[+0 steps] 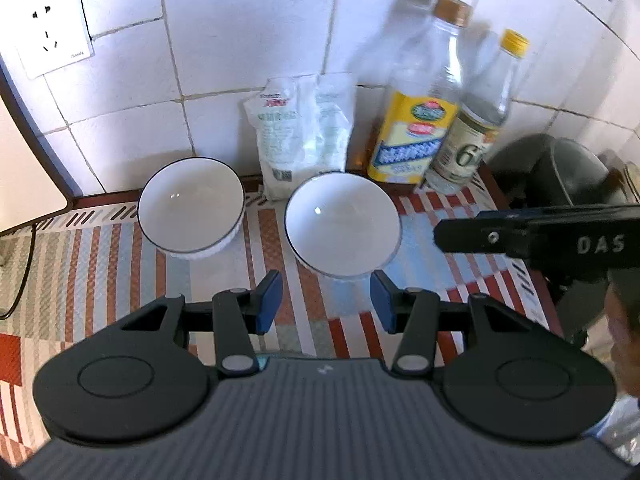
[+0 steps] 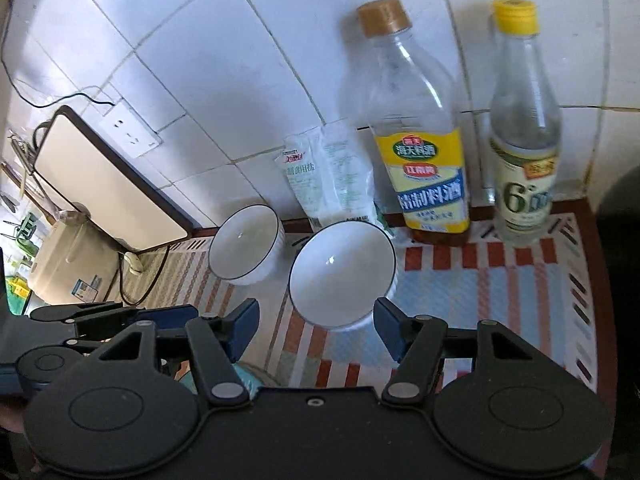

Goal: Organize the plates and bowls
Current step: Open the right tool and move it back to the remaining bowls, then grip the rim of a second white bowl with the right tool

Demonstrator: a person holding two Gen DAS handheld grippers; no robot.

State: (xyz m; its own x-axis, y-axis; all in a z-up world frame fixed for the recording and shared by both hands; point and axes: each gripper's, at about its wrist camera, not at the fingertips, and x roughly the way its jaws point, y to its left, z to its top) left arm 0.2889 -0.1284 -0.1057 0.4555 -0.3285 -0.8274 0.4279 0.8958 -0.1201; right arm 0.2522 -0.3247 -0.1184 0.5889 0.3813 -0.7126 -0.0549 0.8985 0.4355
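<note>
Left claw (image 1: 326,300): jaws apart, blue pads gripping nothing, held above the striped mat just short of the nearer bowl; it also shows at the left edge of the right wrist view.
Right claw (image 2: 316,328): jaws spread wide and empty, the near rim of one bowl seen between the pads, no pad pressing on it as far as can be told.
Left bowl (image 1: 191,207): white with a dark rim line and ribbed outside, upright and empty, standing on the mat close to the back edge of the counter.
Right bowl (image 1: 342,224): same make, upright and empty, just beside the left bowl and apart from it, slightly nearer the front.
Mat (image 1: 120,264): woven cloth in red, blue and white stripes, covering the counter (image 1: 494,184) under both bowls.
Salt bag (image 1: 300,132): clear and white pouch leaning on the tiled wall (image 1: 240,20) at the back edge, behind the gap between the bowls.
Cooking wine bottle (image 2: 416,128): clear, brown cap, yellow label, upright at the back edge right of the bag.
Vinegar bottle (image 2: 522,128): clear, yellow cap, pale label, upright to the right of the wine bottle, toward the back right corner.
Wall socket (image 1: 52,28): white, on the tiles above the back left part of the counter.
Dark pot (image 1: 560,172): off the right edge, blurred.
</note>
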